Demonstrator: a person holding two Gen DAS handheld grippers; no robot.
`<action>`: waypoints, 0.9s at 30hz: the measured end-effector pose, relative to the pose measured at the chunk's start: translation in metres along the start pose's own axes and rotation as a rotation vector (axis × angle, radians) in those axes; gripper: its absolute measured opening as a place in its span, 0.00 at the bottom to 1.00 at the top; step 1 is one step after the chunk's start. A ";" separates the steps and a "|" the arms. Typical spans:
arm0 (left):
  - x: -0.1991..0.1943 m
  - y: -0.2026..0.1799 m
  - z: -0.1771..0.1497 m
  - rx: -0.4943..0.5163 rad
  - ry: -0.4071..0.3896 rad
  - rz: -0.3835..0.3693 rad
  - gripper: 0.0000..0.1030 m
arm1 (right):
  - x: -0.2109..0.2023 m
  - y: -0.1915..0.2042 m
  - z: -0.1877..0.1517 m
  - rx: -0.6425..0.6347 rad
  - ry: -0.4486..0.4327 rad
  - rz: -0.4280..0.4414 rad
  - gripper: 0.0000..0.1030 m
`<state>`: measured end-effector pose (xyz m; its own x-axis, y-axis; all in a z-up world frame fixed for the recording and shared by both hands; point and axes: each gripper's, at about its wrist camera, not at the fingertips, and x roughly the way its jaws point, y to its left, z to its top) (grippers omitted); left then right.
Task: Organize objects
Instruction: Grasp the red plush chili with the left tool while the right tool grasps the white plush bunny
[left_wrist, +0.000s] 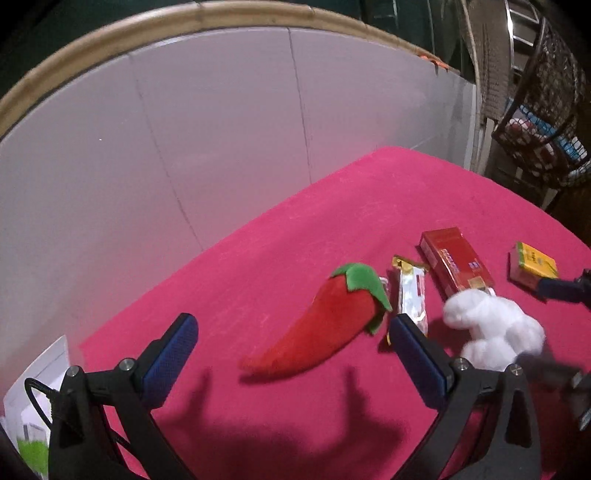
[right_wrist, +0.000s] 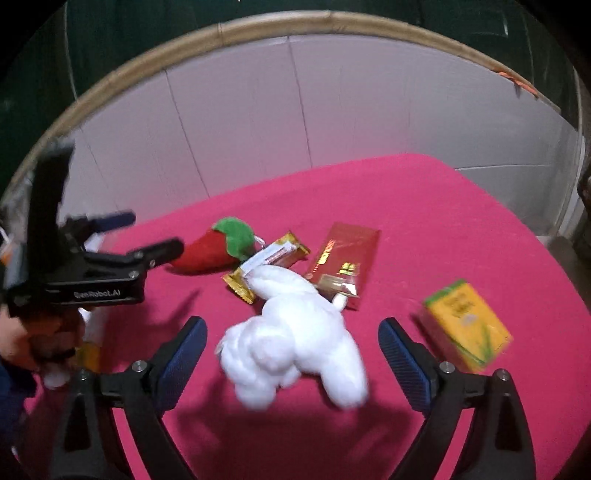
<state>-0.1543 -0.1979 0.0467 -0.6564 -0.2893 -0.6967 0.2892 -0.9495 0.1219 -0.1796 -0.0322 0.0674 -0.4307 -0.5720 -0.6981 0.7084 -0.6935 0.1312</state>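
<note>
A pink-covered table (left_wrist: 295, 229) ends at a pale panelled wall (left_wrist: 184, 129) along its far edge, and its far right corner drops off near a wire basket (left_wrist: 543, 122). The broad stretch of cloth between the wall and the objects lies open.

The left gripper (left_wrist: 293, 330) hovers low over the near part of the cloth with its 2 blue-padded fingers spread wide, holding nothing; the red plush chili (left_wrist: 325, 321) lies on the cloth between and just beyond them, its tip pointing back toward the gripper. Beside the chili's green cap lies a gold-edged snack wrapper (left_wrist: 410, 291), then a red box (left_wrist: 454, 262), then a yellow box (left_wrist: 533, 264) further right.

The right gripper (right_wrist: 291, 332) also stands wide open and empty, its fingers flanking the white plush toy (right_wrist: 295, 332), which rests on the cloth and overlaps the wrapper and the red box. The yellow box sits just outside the right finger.
</note>
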 end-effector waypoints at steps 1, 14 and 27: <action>0.007 0.000 0.002 -0.001 0.009 -0.004 1.00 | 0.008 0.001 0.000 0.000 0.009 -0.008 0.94; 0.069 -0.001 0.001 -0.090 0.113 -0.090 0.45 | 0.041 -0.001 -0.018 0.033 0.075 -0.011 0.87; -0.025 -0.026 -0.019 -0.164 -0.031 0.008 0.33 | -0.017 -0.018 -0.045 0.169 0.000 -0.012 0.81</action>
<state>-0.1316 -0.1639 0.0474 -0.6744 -0.3025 -0.6736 0.4025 -0.9154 0.0081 -0.1599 0.0101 0.0454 -0.4381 -0.5635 -0.7004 0.5996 -0.7636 0.2394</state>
